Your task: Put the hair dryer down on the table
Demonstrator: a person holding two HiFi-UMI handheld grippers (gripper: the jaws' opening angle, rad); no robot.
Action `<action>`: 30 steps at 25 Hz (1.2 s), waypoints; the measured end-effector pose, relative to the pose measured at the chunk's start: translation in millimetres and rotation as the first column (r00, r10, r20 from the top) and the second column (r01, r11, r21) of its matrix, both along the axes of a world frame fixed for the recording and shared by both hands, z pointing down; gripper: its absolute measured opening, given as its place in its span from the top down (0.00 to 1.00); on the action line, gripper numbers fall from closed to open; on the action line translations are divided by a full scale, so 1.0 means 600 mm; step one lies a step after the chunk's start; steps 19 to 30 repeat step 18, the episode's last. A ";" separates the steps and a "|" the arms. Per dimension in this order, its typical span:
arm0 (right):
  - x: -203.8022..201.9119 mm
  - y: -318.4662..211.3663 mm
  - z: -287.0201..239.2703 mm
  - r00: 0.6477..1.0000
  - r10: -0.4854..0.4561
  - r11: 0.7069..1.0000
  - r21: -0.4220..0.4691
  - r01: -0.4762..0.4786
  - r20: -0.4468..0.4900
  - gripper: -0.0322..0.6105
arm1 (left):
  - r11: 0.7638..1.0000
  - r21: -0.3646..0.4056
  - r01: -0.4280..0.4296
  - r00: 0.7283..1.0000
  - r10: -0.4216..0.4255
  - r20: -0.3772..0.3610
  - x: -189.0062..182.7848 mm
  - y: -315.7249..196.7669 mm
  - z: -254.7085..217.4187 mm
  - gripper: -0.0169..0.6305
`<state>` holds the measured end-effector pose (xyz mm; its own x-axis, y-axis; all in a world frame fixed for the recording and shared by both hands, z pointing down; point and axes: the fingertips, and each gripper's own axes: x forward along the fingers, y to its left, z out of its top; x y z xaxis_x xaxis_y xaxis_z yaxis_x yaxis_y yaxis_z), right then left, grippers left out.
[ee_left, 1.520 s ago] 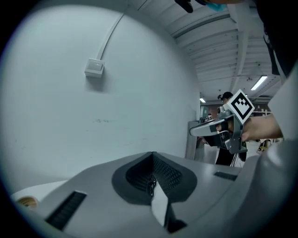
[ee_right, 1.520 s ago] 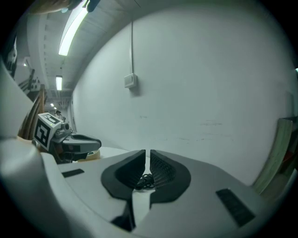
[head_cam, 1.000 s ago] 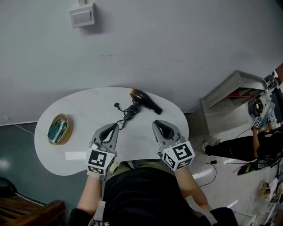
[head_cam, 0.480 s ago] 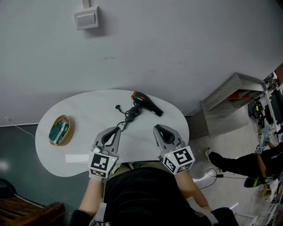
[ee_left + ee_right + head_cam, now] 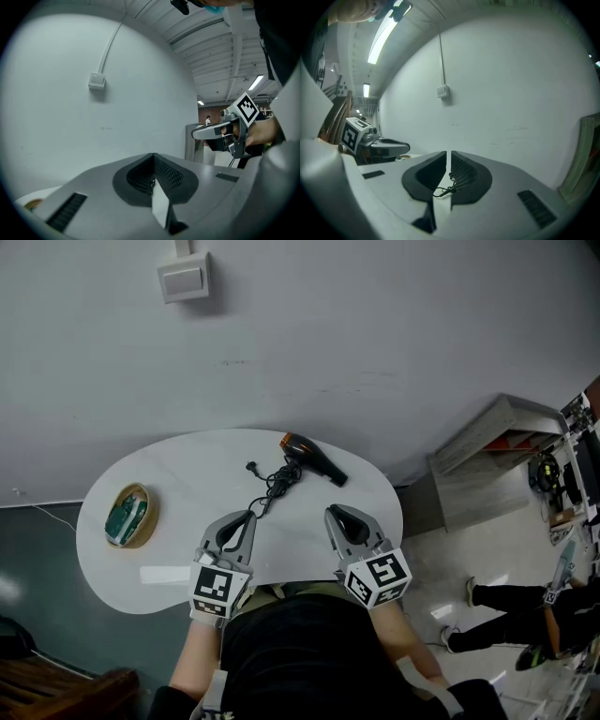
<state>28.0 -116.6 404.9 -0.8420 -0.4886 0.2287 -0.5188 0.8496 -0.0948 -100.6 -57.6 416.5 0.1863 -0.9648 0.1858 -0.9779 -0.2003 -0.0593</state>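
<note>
The hair dryer point(image 5: 312, 457) lies on its side on the white bench point(image 5: 169, 521), toward the far edge near the wall, with its cord point(image 5: 272, 484) bunched just beside it. Neither gripper touches it. The left gripper point(image 5: 246, 515) and the right gripper point(image 5: 333, 512) hover at the near edge, apart from the dryer. Both have their fingers closed together on nothing. By my reading the task is done: the dryer rests on the bench and nothing is left but to draw back.

The head view alone shows the whole layout: dryer, cord, and a small basket point(image 5: 127, 515) at the bench's left end. The right gripper view shows its fingers meeting with only a thin slit between them, and a loop of cord on the bench beyond the tips. The left gripper view shows mostly wall and the other gripper – no dryer at all.
</note>
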 end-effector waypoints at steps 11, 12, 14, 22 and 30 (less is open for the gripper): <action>-0.003 0.007 0.012 1.000 -0.012 1.000 -0.015 0.011 -0.012 0.89 | 1.000 -0.022 0.010 1.000 -0.010 -0.008 -0.001 0.002 0.014 0.96; -0.003 0.008 0.014 1.000 -0.012 1.000 -0.017 0.011 -0.013 0.89 | 1.000 -0.024 0.009 1.000 -0.010 -0.009 -0.001 0.002 0.016 0.96; -0.003 0.009 0.018 1.000 -0.011 1.000 -0.020 0.011 -0.014 0.89 | 1.000 -0.029 0.009 1.000 -0.009 -0.008 -0.001 0.003 0.021 0.96; -0.005 0.008 0.028 1.000 -0.011 1.000 -0.029 0.010 -0.017 0.89 | 0.999 -0.039 0.009 1.000 -0.009 -0.006 -0.001 0.004 0.030 0.96; -0.005 0.008 0.028 1.000 -0.011 1.000 -0.029 0.010 -0.017 0.89 | 0.999 -0.039 0.009 1.000 -0.009 -0.006 -0.001 0.004 0.030 0.96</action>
